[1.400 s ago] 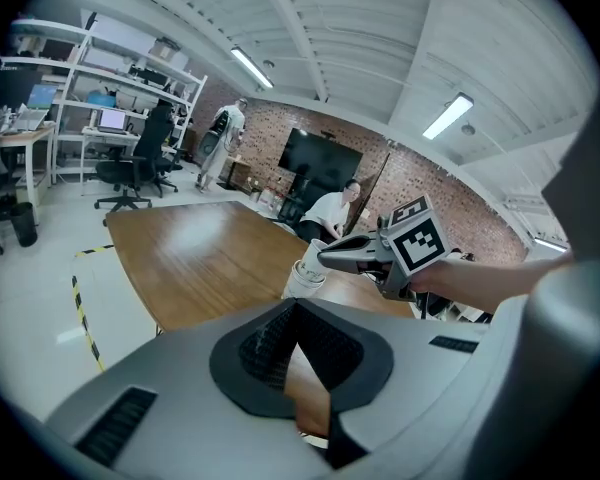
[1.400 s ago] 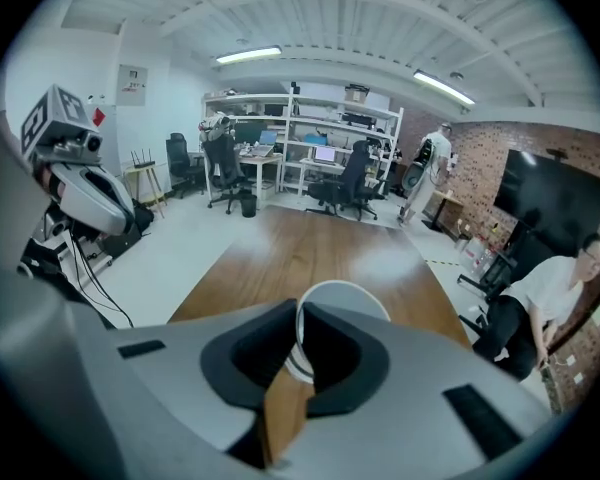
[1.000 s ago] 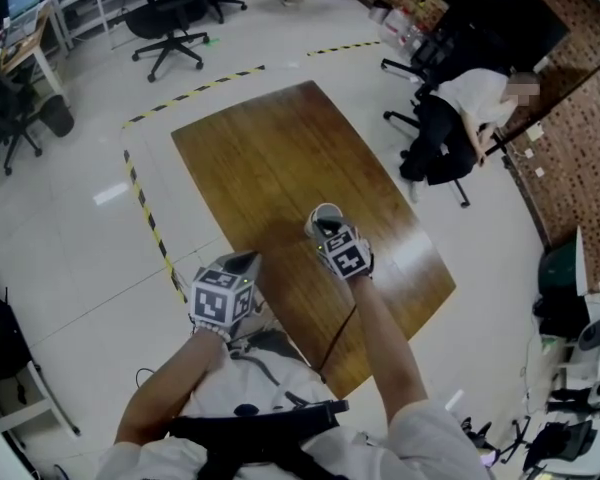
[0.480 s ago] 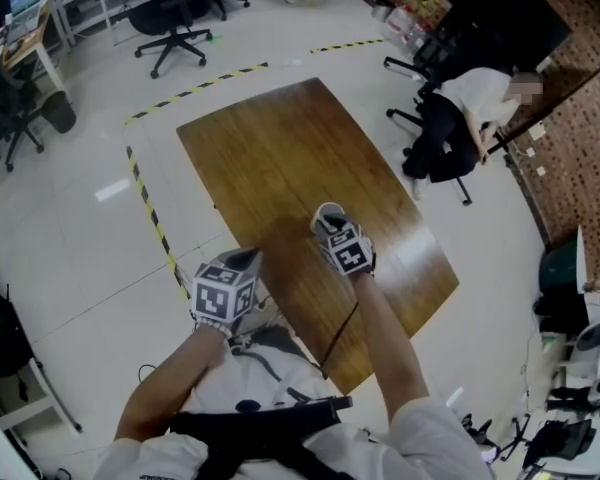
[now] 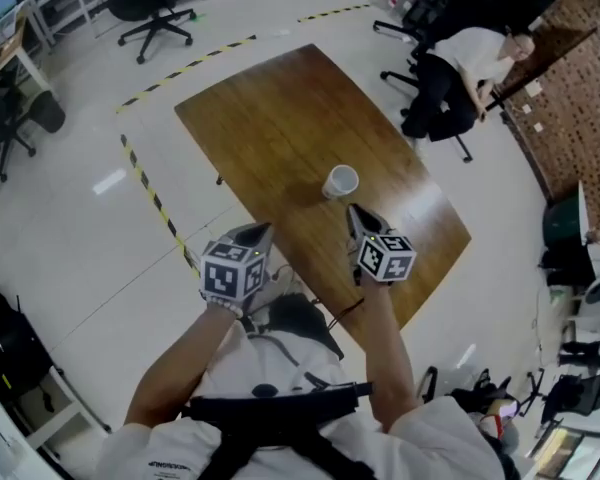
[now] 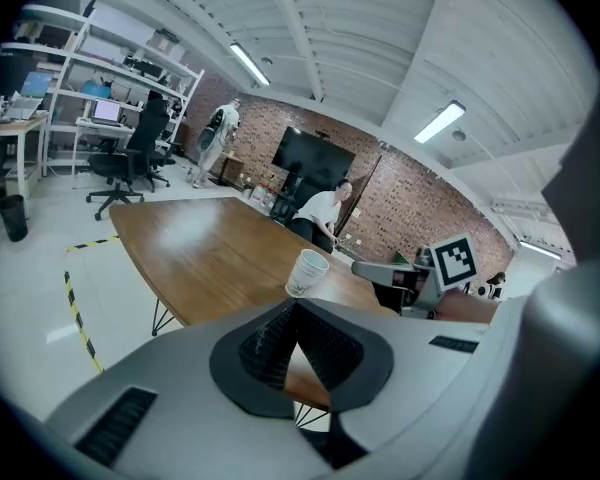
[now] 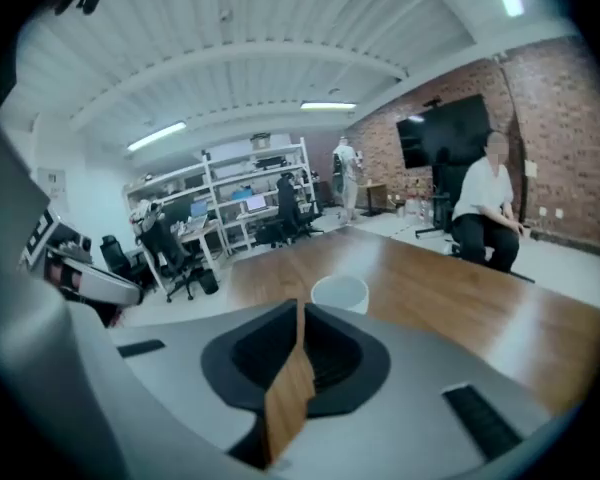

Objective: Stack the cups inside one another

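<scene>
No legible text or labels anywhere

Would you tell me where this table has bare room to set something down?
The table is bare from the cup back to its far corner and left edge, and in the strip between cup and right edge. It is tight only at the front, where the right gripper, jaws just closing on nothing, sits close to the cup.

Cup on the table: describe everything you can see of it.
The cup is white and looks like paper or thin plastic, with a rolled rim and faint bands round its tapered wall; it may be several nested. It stands upright, mouth up, on the brown wooden table, toward the near right edge. Nothing but the table touches it.
</scene>
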